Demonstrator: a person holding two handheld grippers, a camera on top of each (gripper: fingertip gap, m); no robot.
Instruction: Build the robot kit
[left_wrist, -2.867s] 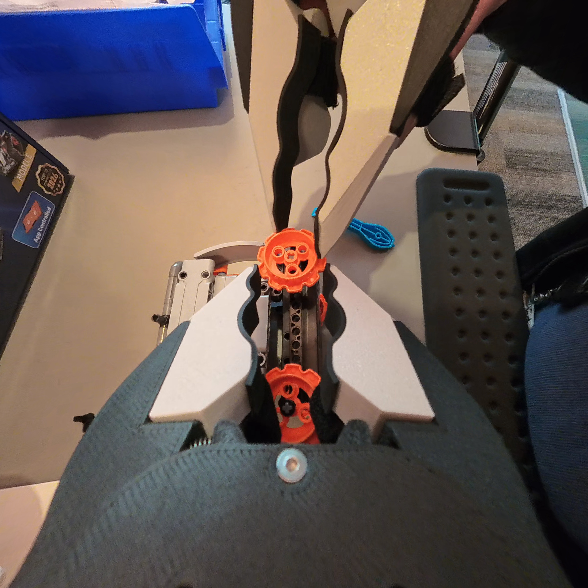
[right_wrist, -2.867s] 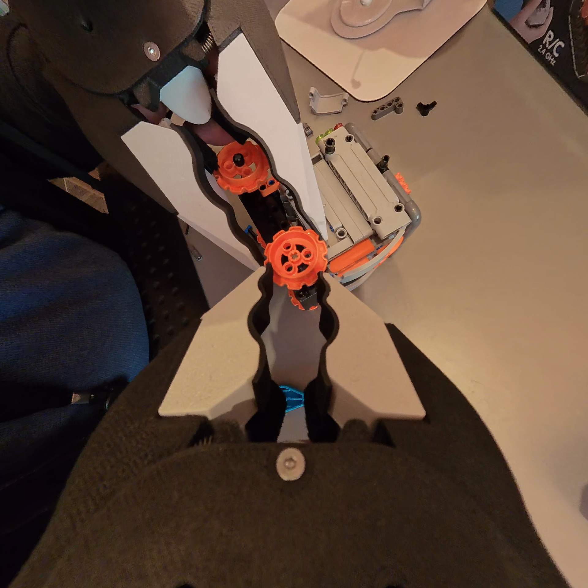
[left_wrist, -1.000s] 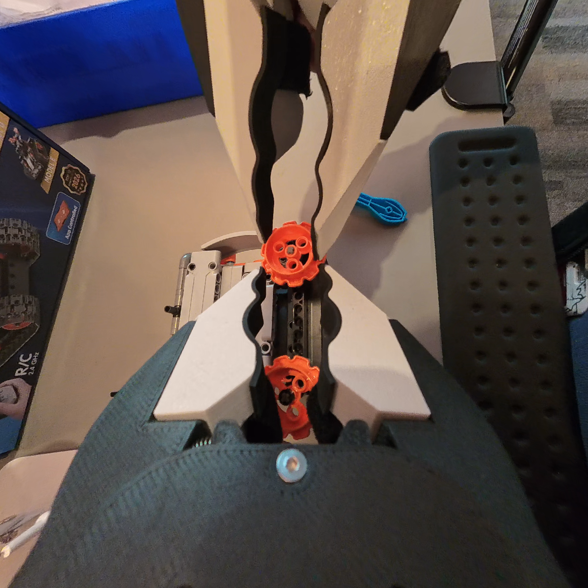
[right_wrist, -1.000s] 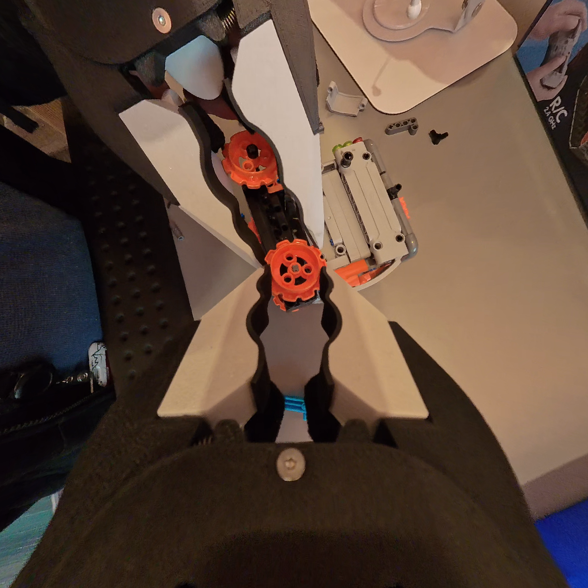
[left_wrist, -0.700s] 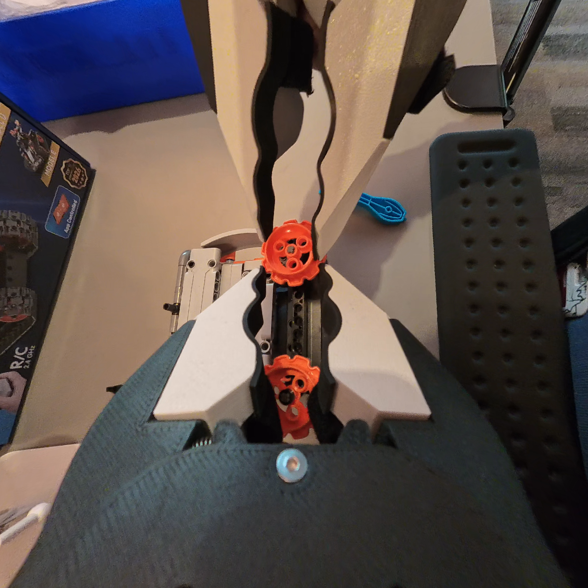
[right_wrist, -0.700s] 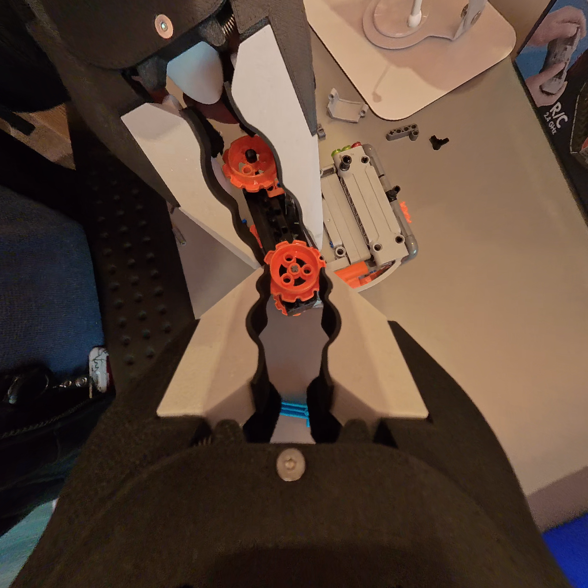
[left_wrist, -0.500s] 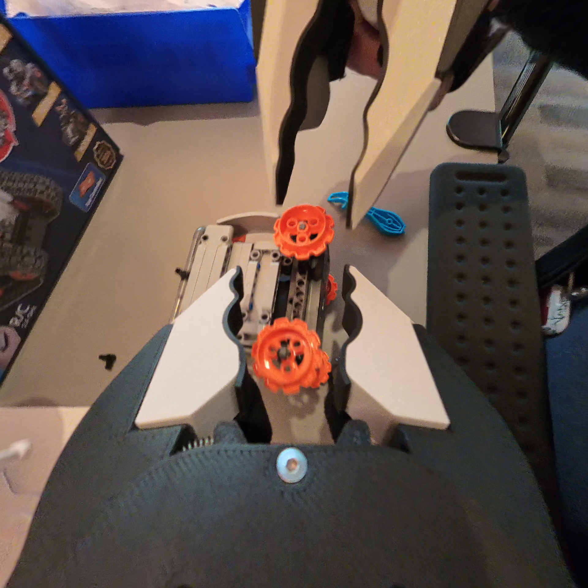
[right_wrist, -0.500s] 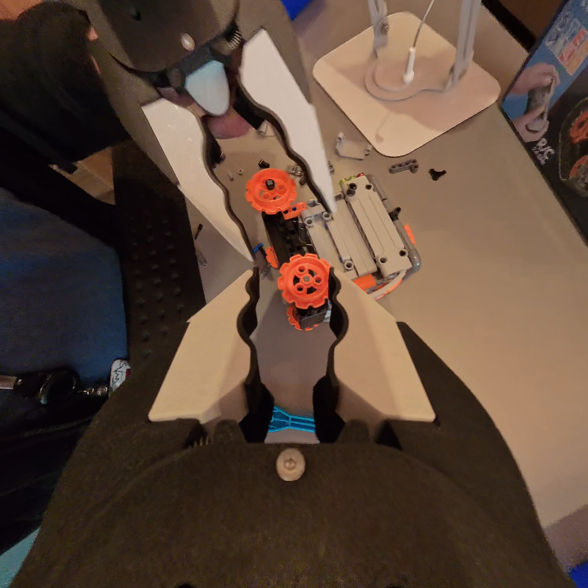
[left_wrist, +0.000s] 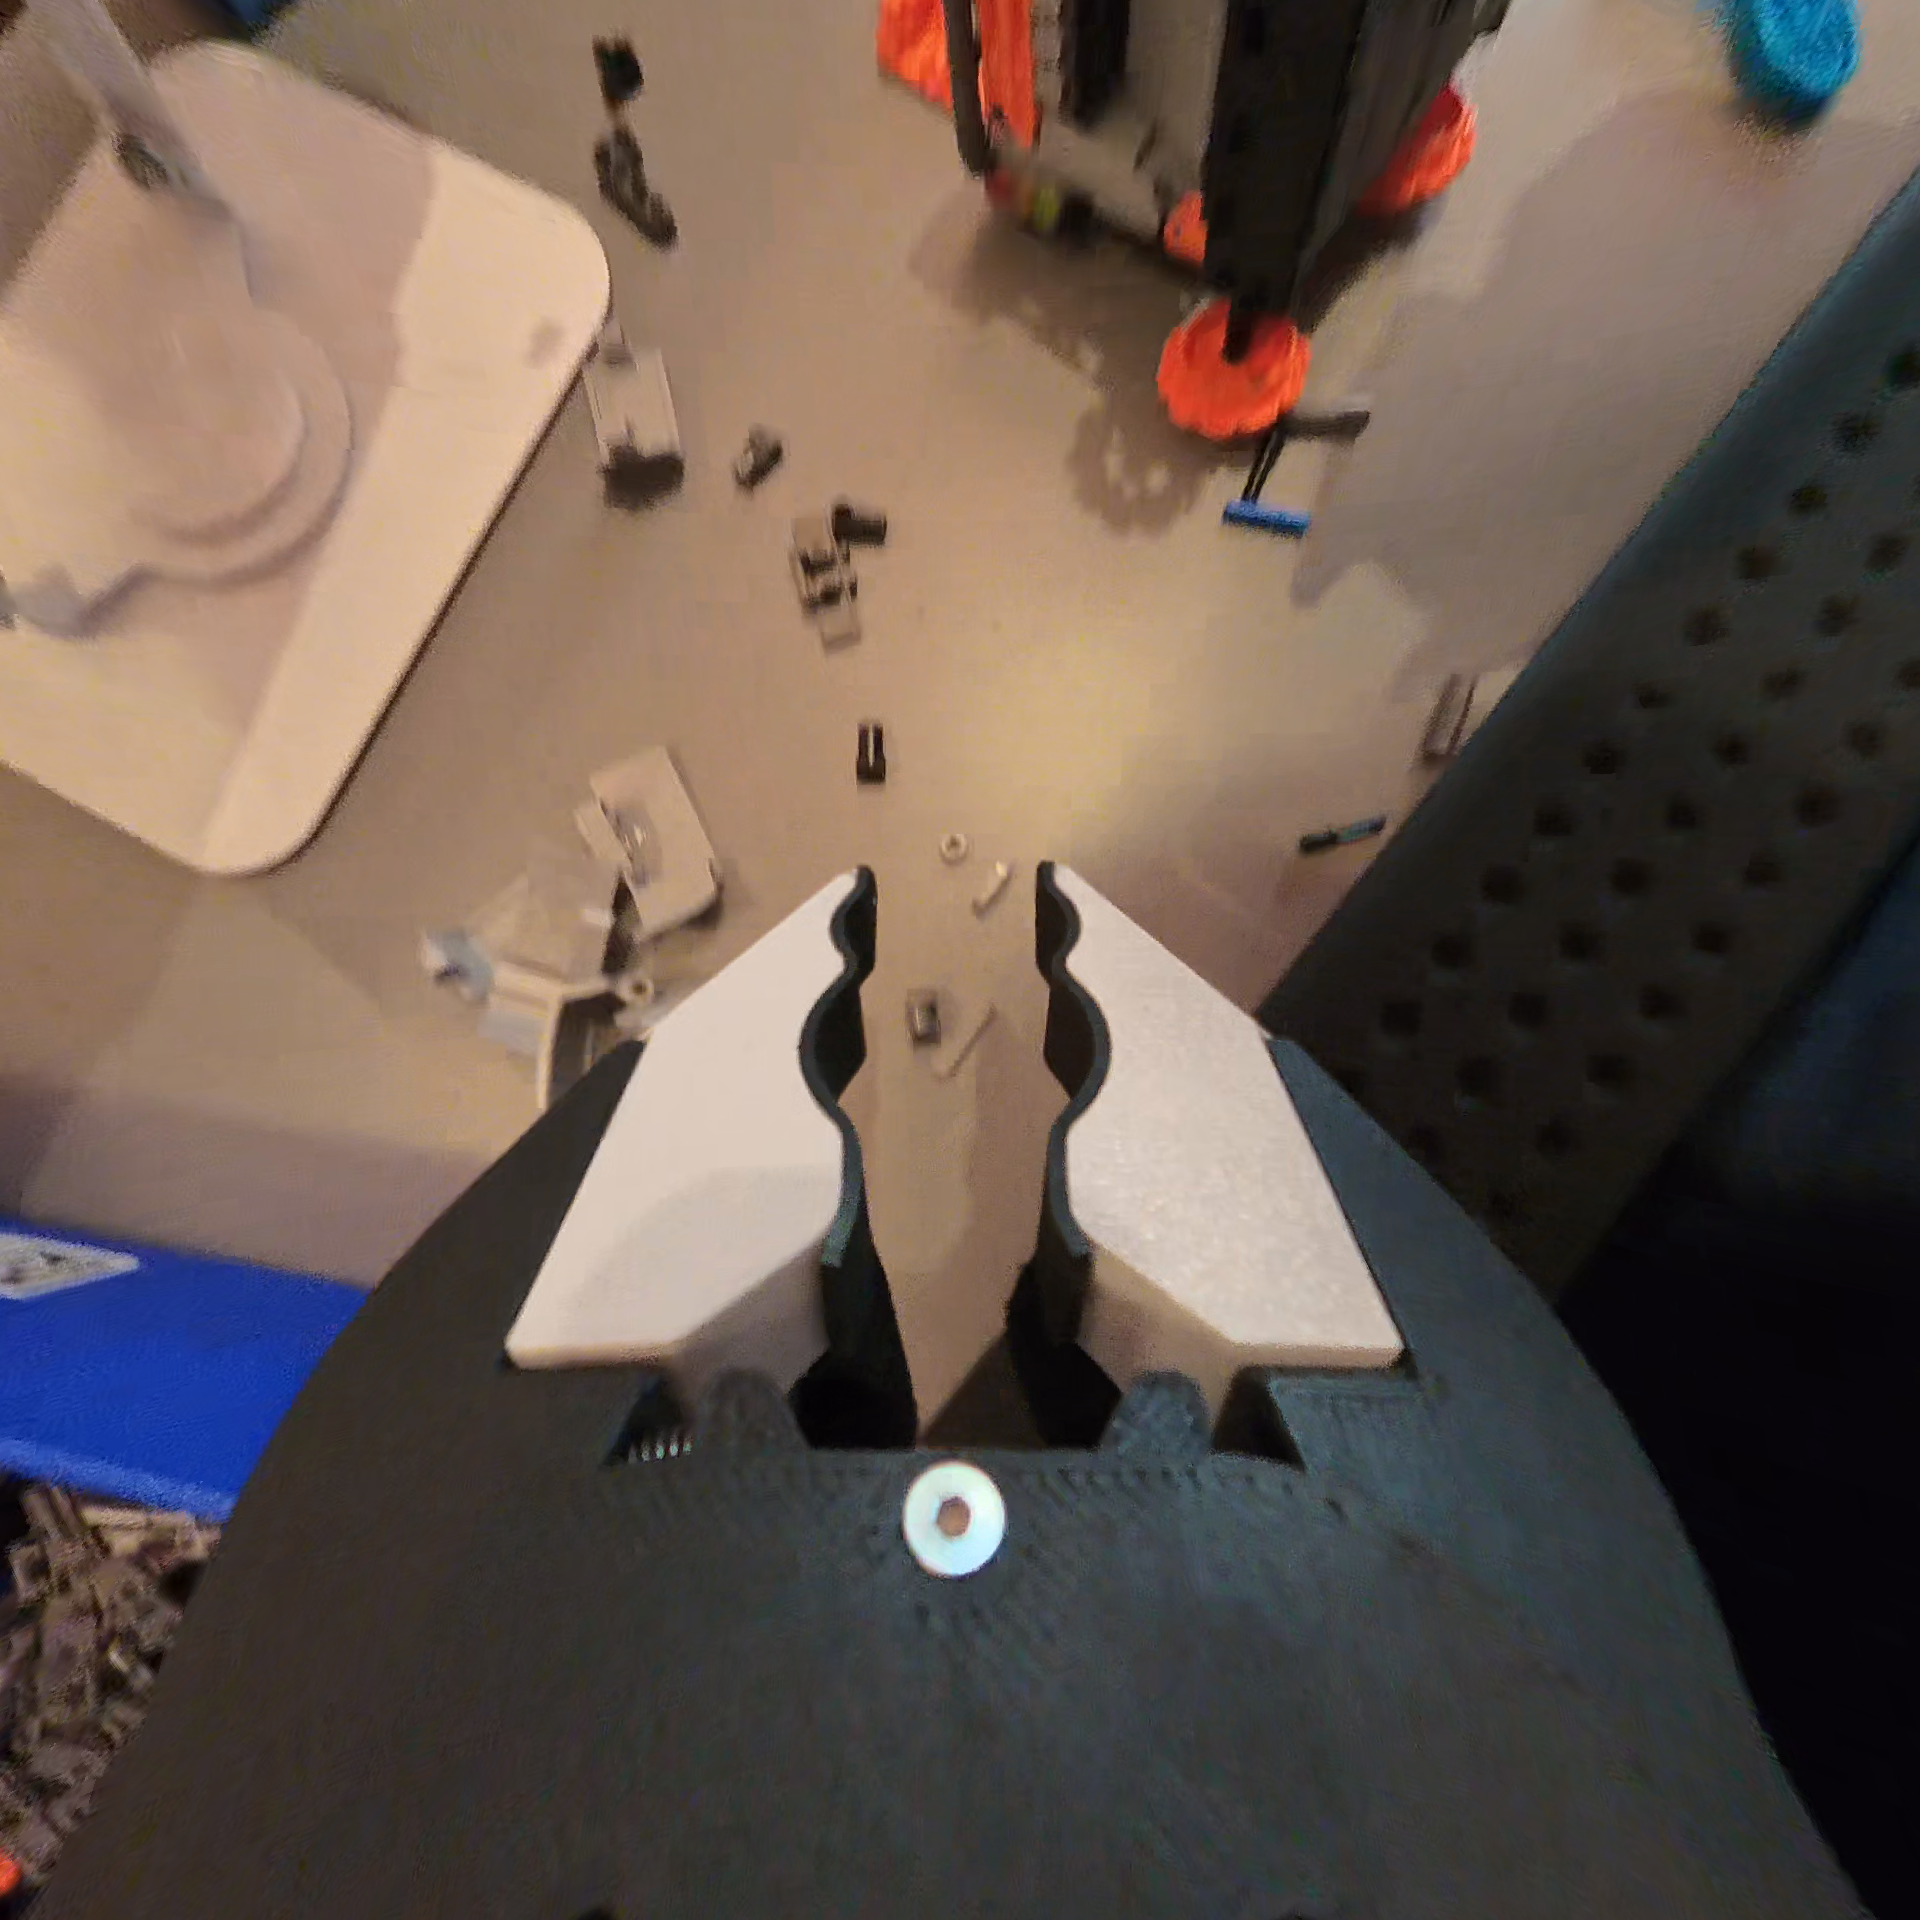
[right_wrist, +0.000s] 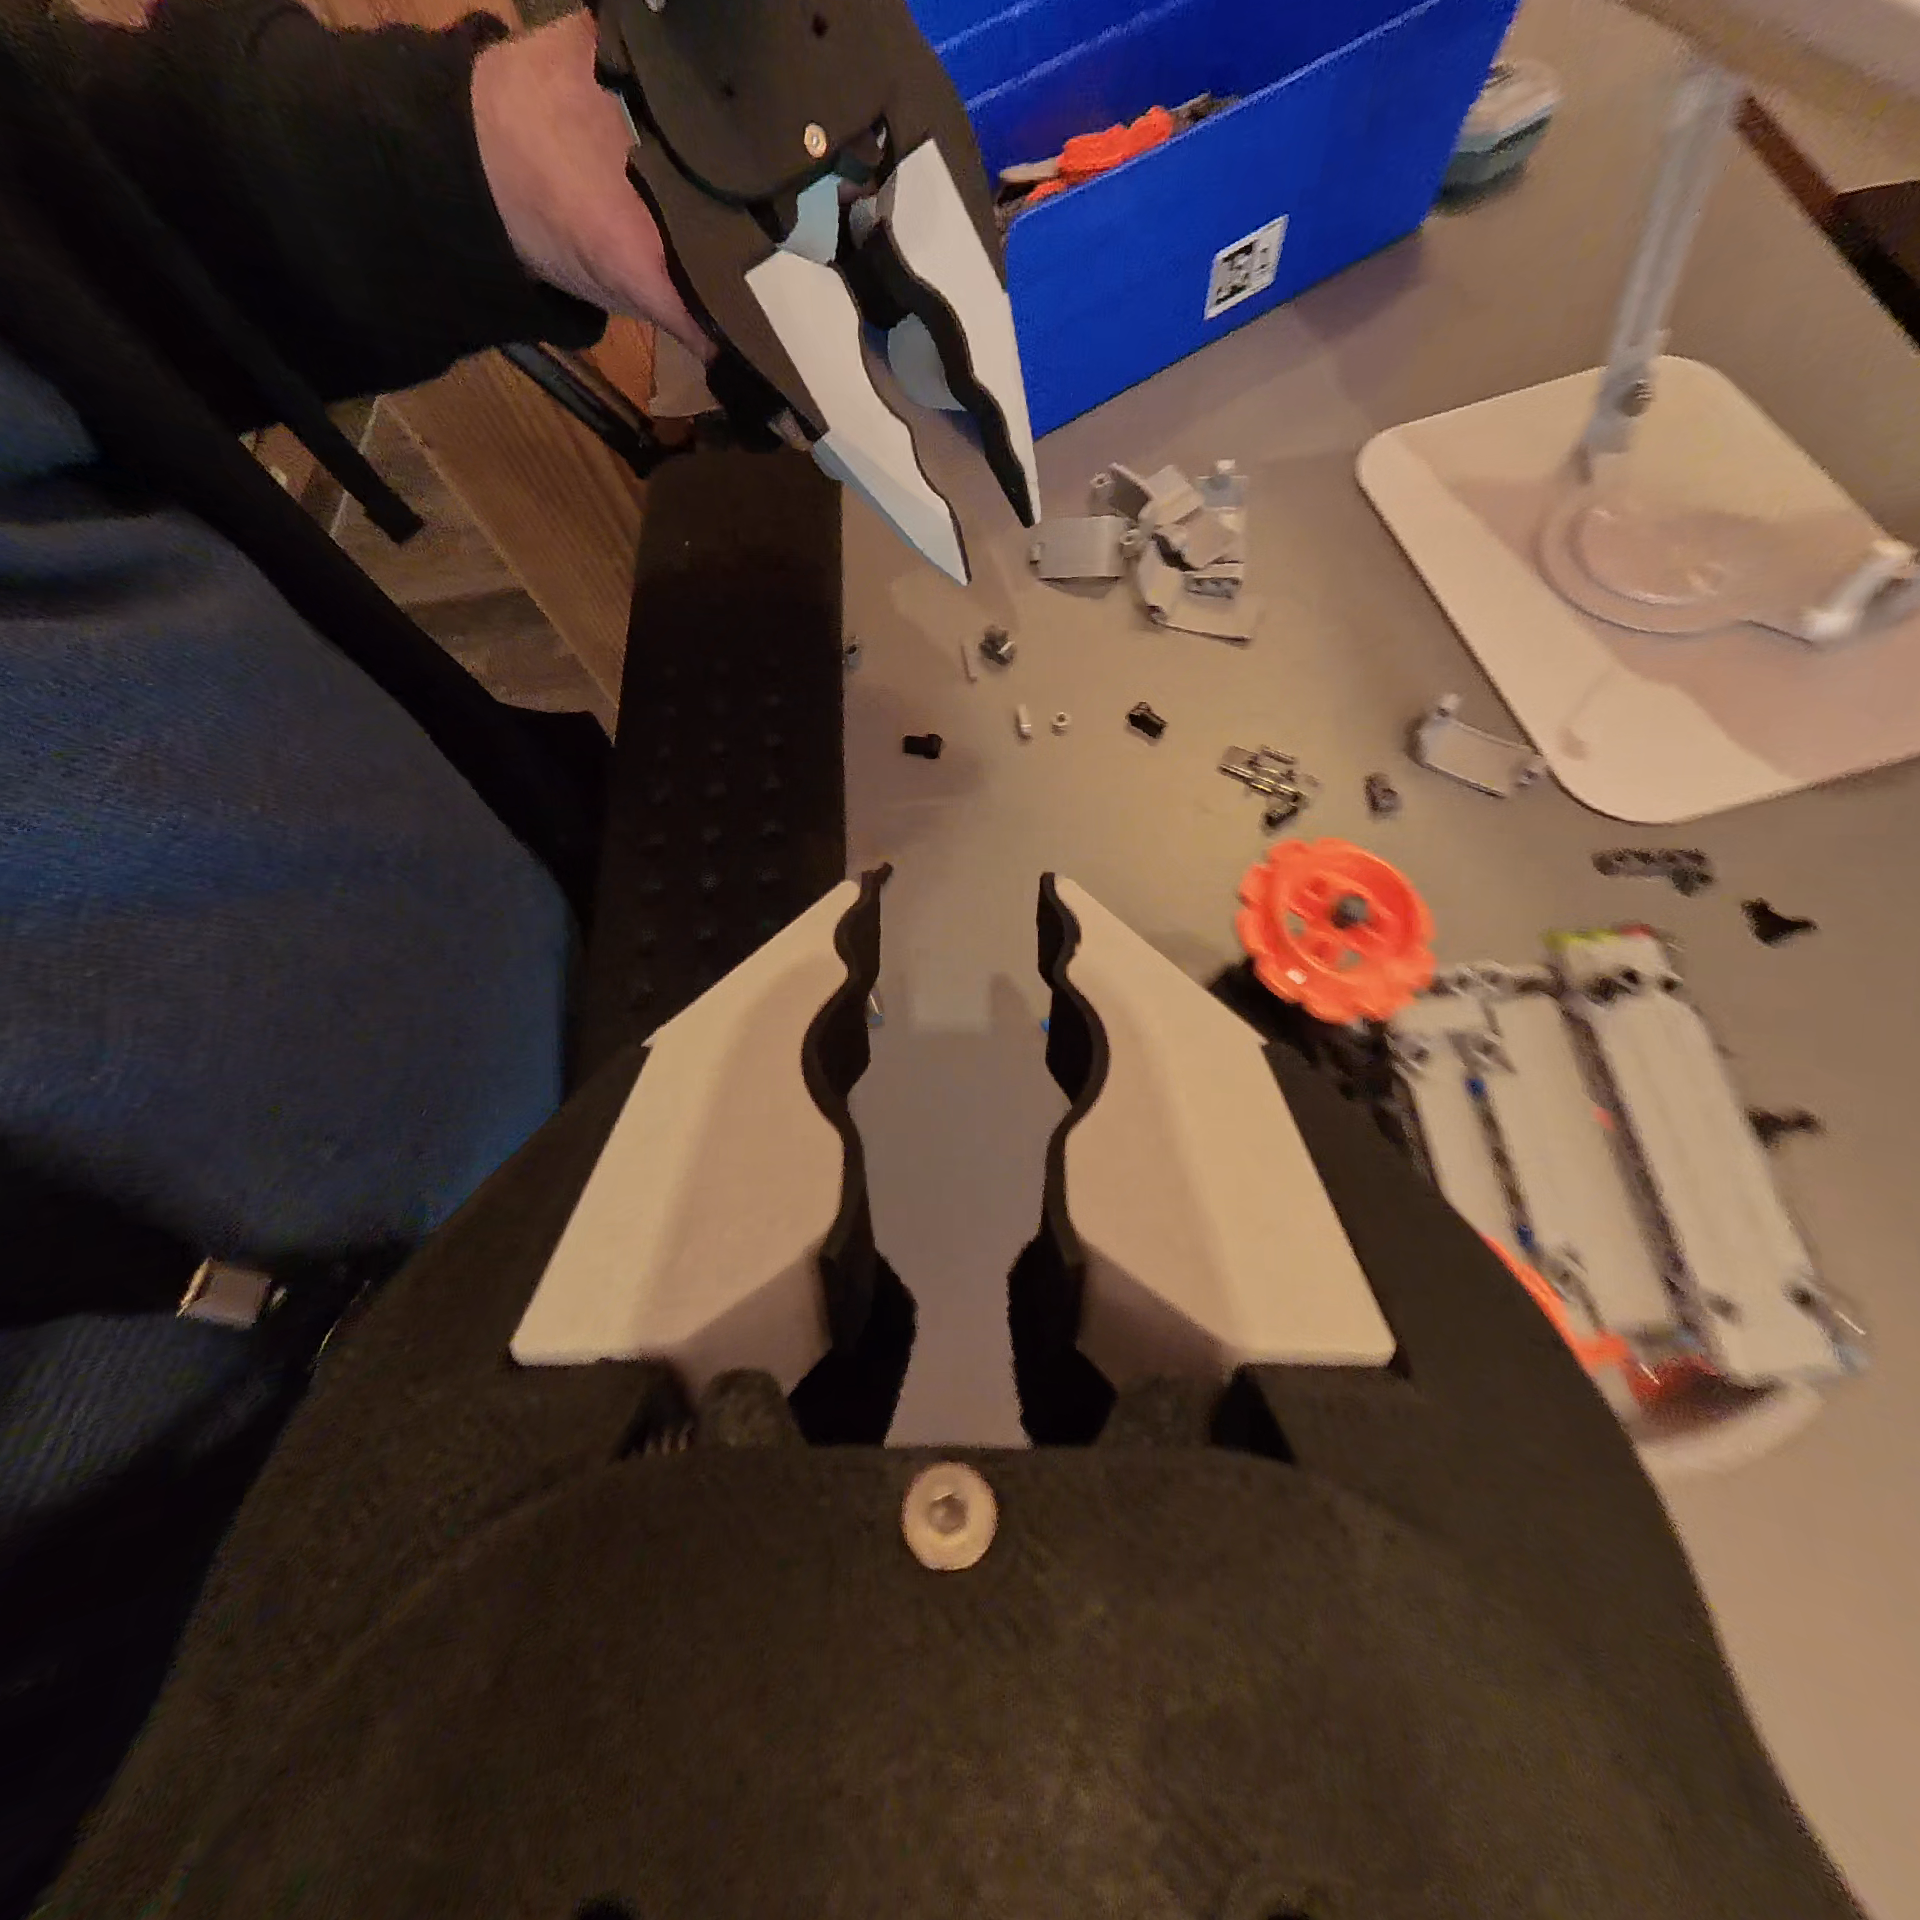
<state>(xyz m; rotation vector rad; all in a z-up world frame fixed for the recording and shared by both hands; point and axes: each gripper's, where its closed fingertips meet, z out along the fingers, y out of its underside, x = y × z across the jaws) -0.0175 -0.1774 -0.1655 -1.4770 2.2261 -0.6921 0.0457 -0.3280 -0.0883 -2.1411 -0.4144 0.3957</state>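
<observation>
Lying on its side on the grey counter (right_wrist: 1195, 644), the partly built brick vehicle (right_wrist: 1600, 1153) of grey panels and black beams shows one orange toothed wheel (right_wrist: 1335, 928) at its near end, its long axis running away to the lower right in the right wrist view. The model sits just right of the right gripper (right_wrist: 961, 883), which hovers over bare counter with its fingers parted and nothing between them; the wheel lies off to the side of the right fingertip, not in the gap. The left gripper (left_wrist: 954, 883), held in a hand (right_wrist: 566, 208) with a dark sleeve, is tilted steeply down with its fingers likewise spread and empty. In the left wrist view, which is blurred, the vehicle (left_wrist: 1226, 135) stands well ahead and slightly right. Nearer are loose parts: small grey bits (left_wrist: 940, 1023) under the gap, a cluster of grey panels (left_wrist: 592, 935) to the left, and black pins (left_wrist: 831, 561) farther on. A white lamp base (right_wrist: 1662, 592), a blue parts bin (right_wrist: 1226, 187) and a black perforated armrest (right_wrist: 727, 748) frame the spread. The right gripper appears the nearer to the vehicle.
</observation>
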